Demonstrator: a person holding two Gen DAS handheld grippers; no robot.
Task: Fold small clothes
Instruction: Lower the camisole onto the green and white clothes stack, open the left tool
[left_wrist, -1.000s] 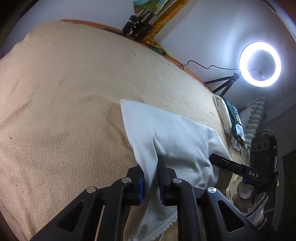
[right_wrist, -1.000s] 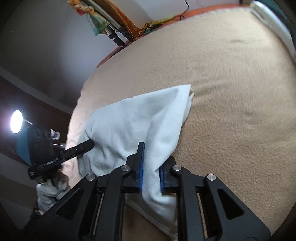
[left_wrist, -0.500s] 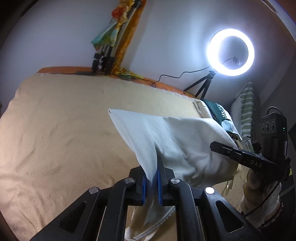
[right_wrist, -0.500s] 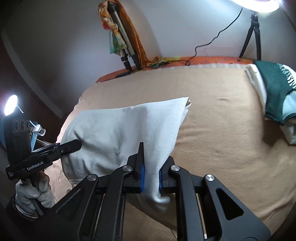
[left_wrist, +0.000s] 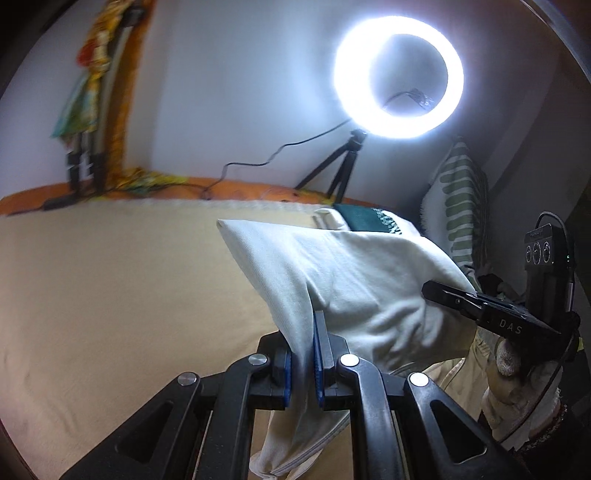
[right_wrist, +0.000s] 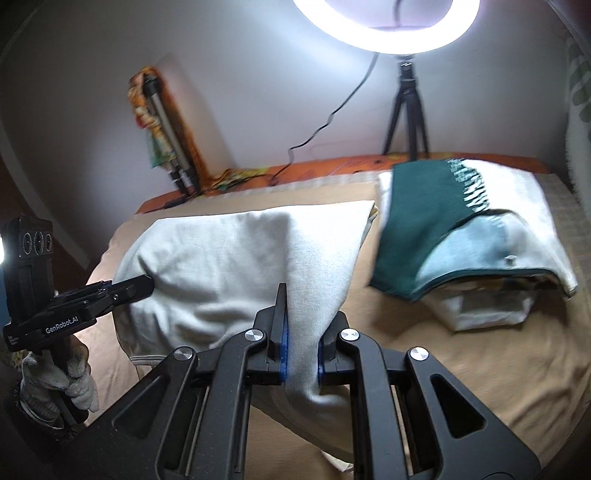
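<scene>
A white garment (left_wrist: 354, 280) (right_wrist: 236, 258) hangs lifted above the tan blanket (left_wrist: 110, 295) (right_wrist: 461, 362), stretched between both grippers. My left gripper (left_wrist: 303, 360) is shut on one near edge of it, cloth pinched between the blue pads. My right gripper (right_wrist: 300, 356) is shut on the other near edge. Each view also shows the opposite gripper gripping the cloth from the side: the right one (left_wrist: 448, 297) in a gloved hand, the left one (right_wrist: 125, 291) likewise. The garment's far fold still points toward the back of the bed.
A pile of folded clothes with a dark green piece on top (right_wrist: 436, 221) (left_wrist: 364, 218) lies at the right. A lit ring light on a tripod (left_wrist: 399, 79) (right_wrist: 406, 99) stands behind the bed. A striped pillow (left_wrist: 460, 206) leans at the right.
Both grippers have risen and tilted up, lifting the white garment off the blanket. The wall, ring light and clothes pile have come into view.
</scene>
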